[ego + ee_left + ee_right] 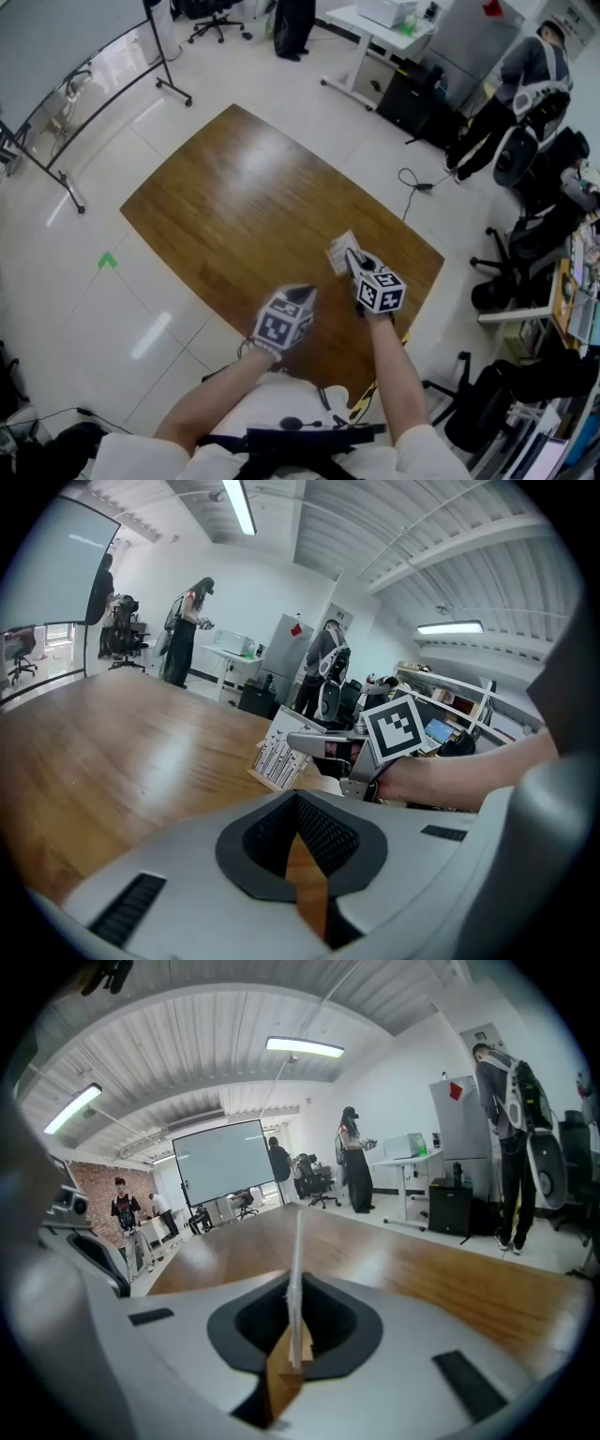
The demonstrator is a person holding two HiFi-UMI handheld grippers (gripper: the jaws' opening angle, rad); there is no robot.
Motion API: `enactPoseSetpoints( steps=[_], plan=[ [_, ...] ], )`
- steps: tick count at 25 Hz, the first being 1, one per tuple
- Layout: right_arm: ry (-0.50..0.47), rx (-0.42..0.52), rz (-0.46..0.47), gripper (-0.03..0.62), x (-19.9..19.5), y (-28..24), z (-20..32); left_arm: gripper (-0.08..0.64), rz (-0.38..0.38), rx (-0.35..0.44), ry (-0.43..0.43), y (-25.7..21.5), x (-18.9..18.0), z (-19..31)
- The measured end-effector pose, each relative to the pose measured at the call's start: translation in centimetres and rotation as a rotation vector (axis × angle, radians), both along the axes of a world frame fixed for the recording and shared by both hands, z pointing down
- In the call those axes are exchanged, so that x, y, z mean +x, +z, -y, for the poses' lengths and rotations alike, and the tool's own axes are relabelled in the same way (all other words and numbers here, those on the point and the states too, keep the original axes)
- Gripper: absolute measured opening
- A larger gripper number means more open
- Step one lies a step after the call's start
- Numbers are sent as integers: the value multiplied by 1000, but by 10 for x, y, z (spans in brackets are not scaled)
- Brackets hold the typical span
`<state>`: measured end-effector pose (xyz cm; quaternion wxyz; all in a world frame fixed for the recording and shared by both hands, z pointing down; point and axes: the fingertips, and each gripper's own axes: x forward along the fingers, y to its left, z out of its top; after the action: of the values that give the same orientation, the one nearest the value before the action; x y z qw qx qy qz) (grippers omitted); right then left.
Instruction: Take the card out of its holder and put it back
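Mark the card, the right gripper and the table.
card (279, 754): left gripper view, on its printed face.
right gripper (298, 741): left gripper view, at the tips, shut on the card.
table (234, 187): head view, on the bare wooden top.

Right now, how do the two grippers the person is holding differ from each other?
The right gripper is shut on a white card, seen edge-on between its jaws; the left gripper has its jaws together with nothing between them. The right gripper reaches farther out over the wooden table, while the left gripper is held back, nearer the table's edge. Both carry a black-and-white marker cube.
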<state>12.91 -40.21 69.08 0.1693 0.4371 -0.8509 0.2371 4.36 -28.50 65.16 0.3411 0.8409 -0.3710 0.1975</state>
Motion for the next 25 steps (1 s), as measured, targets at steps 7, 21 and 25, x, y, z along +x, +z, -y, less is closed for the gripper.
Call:
enactPoseSetpoints(
  steps=[7,21,25],
  plan=[
    [36,14,-17,220,6,-9,5,-5,-9,1,-3,-1,-4,0],
    [174,389,211,178,64,-216,-39,-5,-70,66,-70,-39,-11,-15],
    [183,438,213,21,69,-240,-81,-5,-84,98,-96,-62,-16,-33]
  ],
)
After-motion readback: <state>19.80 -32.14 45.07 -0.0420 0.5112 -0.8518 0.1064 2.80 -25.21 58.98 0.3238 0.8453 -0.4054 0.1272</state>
